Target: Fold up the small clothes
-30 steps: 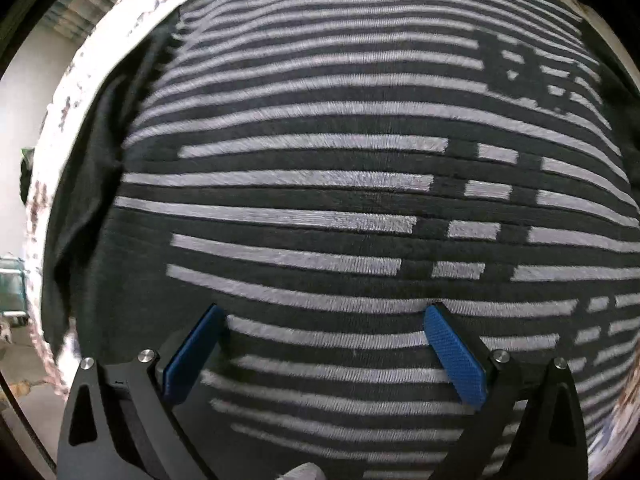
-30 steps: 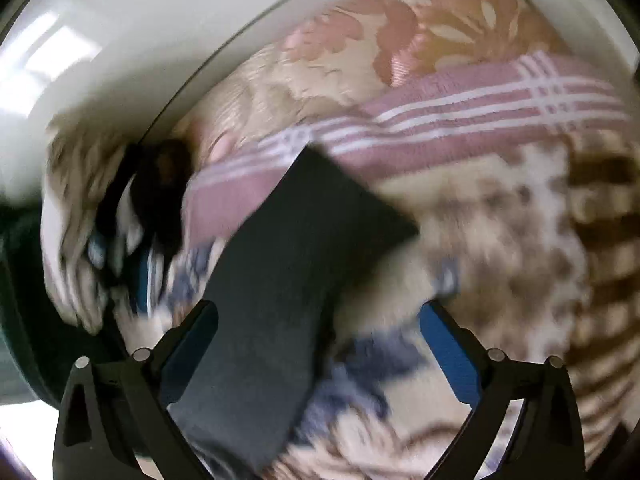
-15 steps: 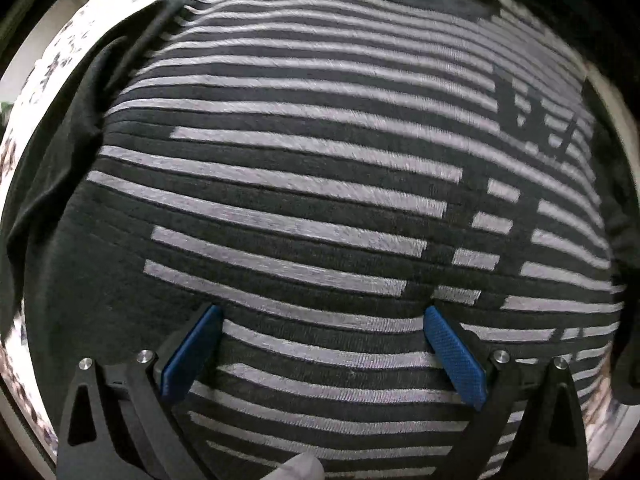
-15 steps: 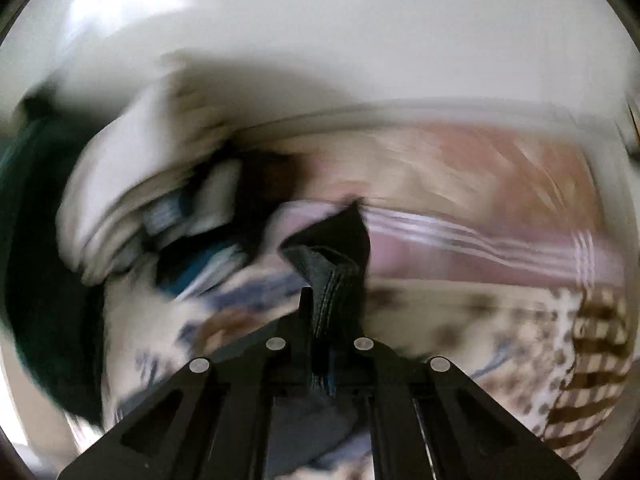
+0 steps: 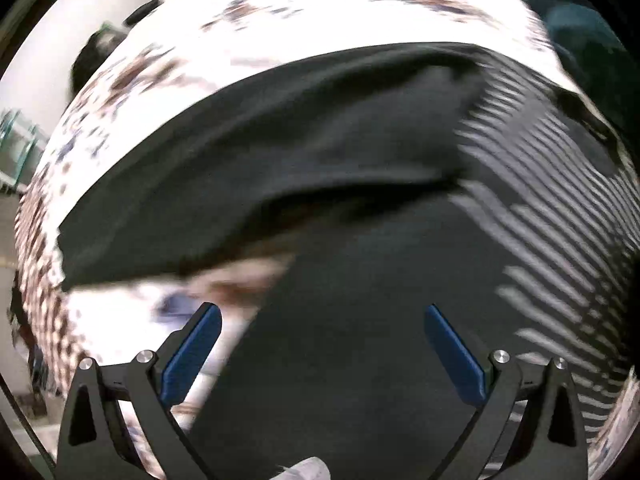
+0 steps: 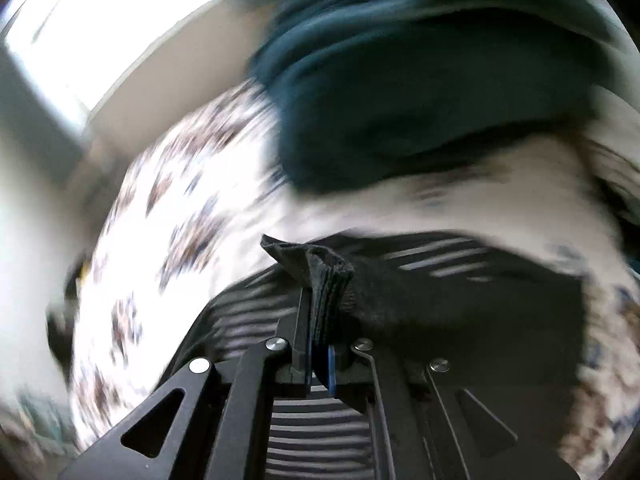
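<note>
A black shirt with grey stripes (image 5: 552,184) lies on a patterned bedspread (image 5: 280,12). In the left wrist view one plain black sleeve (image 5: 240,168) stretches left across the cloth. My left gripper (image 5: 320,356) is open and empty, hovering over the shirt's dark lower part. My right gripper (image 6: 320,344) is shut on a bunched black edge of the shirt (image 6: 320,268), which sticks up between its jaws; striped cloth (image 6: 316,432) lies under it.
A dark teal fabric heap (image 6: 420,92) lies on the bedspread (image 6: 180,200) beyond the shirt, also at the top right of the left wrist view (image 5: 576,32). A bright window (image 6: 100,20) and wall are at the left. Both views are motion-blurred.
My right gripper closed on the shirt's black edge and swung with it toward the shirt body. My left gripper shifted left off the striped front; the sleeve now shows.
</note>
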Tool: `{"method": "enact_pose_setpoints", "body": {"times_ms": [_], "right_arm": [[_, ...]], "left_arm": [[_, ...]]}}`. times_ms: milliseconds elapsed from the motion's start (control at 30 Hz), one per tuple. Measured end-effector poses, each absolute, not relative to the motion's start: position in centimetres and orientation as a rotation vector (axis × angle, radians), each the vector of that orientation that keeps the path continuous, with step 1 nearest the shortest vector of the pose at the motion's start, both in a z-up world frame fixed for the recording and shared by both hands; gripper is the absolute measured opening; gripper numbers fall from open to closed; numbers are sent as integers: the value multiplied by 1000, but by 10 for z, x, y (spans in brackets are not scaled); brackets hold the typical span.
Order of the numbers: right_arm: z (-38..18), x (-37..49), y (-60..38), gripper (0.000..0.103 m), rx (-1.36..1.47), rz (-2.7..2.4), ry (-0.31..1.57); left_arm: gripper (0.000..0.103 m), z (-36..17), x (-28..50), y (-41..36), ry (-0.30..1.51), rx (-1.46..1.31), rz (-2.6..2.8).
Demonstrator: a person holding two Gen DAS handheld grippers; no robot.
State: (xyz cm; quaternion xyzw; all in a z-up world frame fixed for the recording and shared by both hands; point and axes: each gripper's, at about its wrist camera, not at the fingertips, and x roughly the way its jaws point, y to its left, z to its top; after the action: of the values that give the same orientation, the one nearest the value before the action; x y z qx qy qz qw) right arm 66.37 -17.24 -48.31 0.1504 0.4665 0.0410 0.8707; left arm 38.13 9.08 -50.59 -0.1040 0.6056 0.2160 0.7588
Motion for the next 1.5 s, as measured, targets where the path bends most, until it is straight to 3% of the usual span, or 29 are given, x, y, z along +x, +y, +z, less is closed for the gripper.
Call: {"method": "enact_pose_setpoints", "body": {"times_ms": [200,333,433,500,533,567,767,867,1000,1067,1100,1200,1300,1400,1500], "right_arm": [[-572,680,12,5,74,177,1101],[-609,678,59,5,-62,211,1155],[-614,678,62,12,-17,295,1239],[-596,667,41,47,137,401,1273],[-587,659,28,76,198,407,1279],[-575,647,8,85,244,392,1273],[-549,569,-95,85,255,164,1323],[-556,538,-136,86,290,73,1355],[-572,516,-174,86,327,-32,1357],[-581,509,-187,86,366,-87,1366],[-583,511,-189,86,365,-108,1367],[-588,514,-187,86,263,-218,1399],[-592,519,-186,86,123,-307,1444],[-586,523,-191,98,54,-333,1416],[-576,531,-192,99,18,-319,1372]], "left_arm": [[103,-523,352,164,1334,-303,539],[103,-527,336,191,1331,-367,575],[103,-522,322,214,1308,-451,603],[103,-516,308,237,1278,-528,638],[103,-514,299,250,1266,-577,659],[103,-514,295,259,1260,-610,672],[103,-528,254,293,1201,-904,759],[103,-540,232,312,1079,-1155,815],[102,-553,224,333,958,-1296,931],[95,-554,223,340,891,-1303,1014],[81,-552,225,343,877,-1291,1044],[10,-538,238,353,852,-1190,1126],[9,-513,257,358,836,-1047,1072],[9,-472,288,349,830,-831,1001],[9,-426,317,329,809,-612,912]]}}
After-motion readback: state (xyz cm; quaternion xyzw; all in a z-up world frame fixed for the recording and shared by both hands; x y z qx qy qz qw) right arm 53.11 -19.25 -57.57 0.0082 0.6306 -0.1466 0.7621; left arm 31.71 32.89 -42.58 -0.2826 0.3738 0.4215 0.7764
